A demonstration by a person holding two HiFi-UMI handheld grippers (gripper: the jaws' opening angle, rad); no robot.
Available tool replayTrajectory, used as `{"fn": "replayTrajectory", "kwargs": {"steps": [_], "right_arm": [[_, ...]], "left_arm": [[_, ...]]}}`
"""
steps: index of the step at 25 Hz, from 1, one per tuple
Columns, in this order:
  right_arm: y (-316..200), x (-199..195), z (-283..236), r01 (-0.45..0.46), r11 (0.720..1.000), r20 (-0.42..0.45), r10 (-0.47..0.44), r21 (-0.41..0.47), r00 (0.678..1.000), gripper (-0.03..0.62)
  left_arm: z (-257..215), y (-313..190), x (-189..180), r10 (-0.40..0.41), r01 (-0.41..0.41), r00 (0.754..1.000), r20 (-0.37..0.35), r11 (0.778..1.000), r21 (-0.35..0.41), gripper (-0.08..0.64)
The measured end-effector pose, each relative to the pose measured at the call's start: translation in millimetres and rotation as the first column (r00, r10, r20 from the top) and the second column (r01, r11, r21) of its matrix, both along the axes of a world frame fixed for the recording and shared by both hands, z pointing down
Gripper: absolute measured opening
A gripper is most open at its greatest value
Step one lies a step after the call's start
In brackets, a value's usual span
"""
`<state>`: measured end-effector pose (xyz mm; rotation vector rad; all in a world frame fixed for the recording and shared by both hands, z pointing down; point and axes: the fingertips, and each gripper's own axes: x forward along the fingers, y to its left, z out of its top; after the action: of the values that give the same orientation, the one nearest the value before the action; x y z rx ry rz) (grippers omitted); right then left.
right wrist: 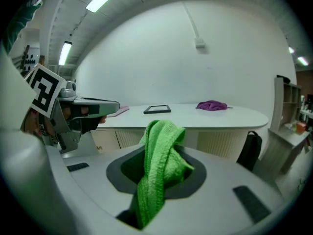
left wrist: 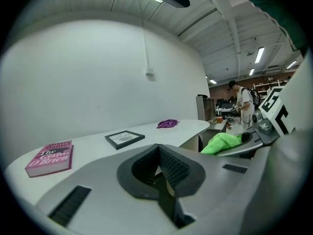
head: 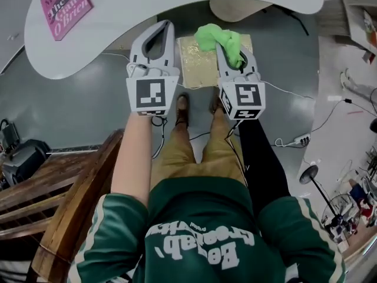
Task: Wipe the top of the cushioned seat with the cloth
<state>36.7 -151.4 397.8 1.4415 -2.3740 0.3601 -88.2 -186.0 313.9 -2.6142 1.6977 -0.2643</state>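
the wipe itself has not begun; this looks like the approach, with the cloth gripped and brought over the work. the right gripper (head: pixel 234 47) has its fingers closed on the green cloth (head: pixel 219 39). a fold is pinched between them and the rest bunches out past the tips. the left gripper (head: pixel 165 28) is level with it and just beside it, its fingers (left wrist: pixel 169 170) pressed together with nothing between them.

the cushioned seat (head: pixel 197 69) is the pale gold square on the floor, straight ahead of the person's shoes (head: pixel 182 111) and partly under the edge of the white table (head: pixel 118 40). in the head view the cloth overlaps the seat's far right part. both gripper views look level across the table top, where a pink book (left wrist: pixel 50 158) lies, so i judge the cloth is held well above the cushion and is not touching it.

the next move calls for bringing the right gripper down and tipping it so the loose bunch lies flat on the top. it then sweeps across, reaching the corners, with the grip kept firm so the cloth does not drag free. the left gripper seems to have no part in this and need only stay out of the way.
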Motion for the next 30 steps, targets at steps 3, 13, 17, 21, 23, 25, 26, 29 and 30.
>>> {"fn": "replayTrajectory", "kwargs": {"steps": [3,13,17,21,23,25,26,29,30], "right_arm": [[-7,1,27,0.029,0.999,0.002,-0.029,-0.031,1.000,0.078],[-18,-16,118,0.118,0.983,-0.021,-0.122,-0.142,0.992,0.078],[-19,-27,157,0.146,0.969,-0.022,-0.154,-0.198,0.988,0.078],[-26,-37,190,0.147,0.957,-0.023,-0.158,-0.249,0.987,0.078],[-27,-43,206,0.153,0.950,-0.028,-0.166,-0.273,0.986,0.078],[-27,-47,224,0.158,0.940,-0.042,-0.178,-0.303,0.983,0.078],[-27,-49,233,0.154,0.934,-0.049,-0.179,-0.323,0.983,0.078],[-28,-61,263,0.133,0.904,-0.060,-0.172,-0.407,0.983,0.078],[-27,-68,274,0.133,0.888,-0.064,-0.179,-0.440,0.982,0.078]], "left_arm": [[13,-4,2,-0.029,0.029,1.000,-0.013,1.000,0.010,0.015],[52,-17,1,-0.070,0.070,0.998,-0.004,0.997,0.018,0.014],[67,-22,0,-0.066,0.066,0.998,0.002,0.998,0.013,0.014],[80,-25,-2,-0.074,0.074,0.997,-0.006,0.997,0.010,0.014],[87,-23,-3,-0.072,0.072,0.997,0.002,0.997,-0.001,0.015],[92,-20,-5,-0.079,0.079,0.997,-0.003,0.997,-0.017,0.015],[95,-18,-8,-0.087,0.086,0.996,-0.009,0.996,-0.024,0.015],[102,-14,-18,-0.106,0.106,0.994,-0.006,0.993,-0.045,0.015],[105,-13,-22,-0.111,0.111,0.994,0.002,0.993,-0.052,0.015]]}}
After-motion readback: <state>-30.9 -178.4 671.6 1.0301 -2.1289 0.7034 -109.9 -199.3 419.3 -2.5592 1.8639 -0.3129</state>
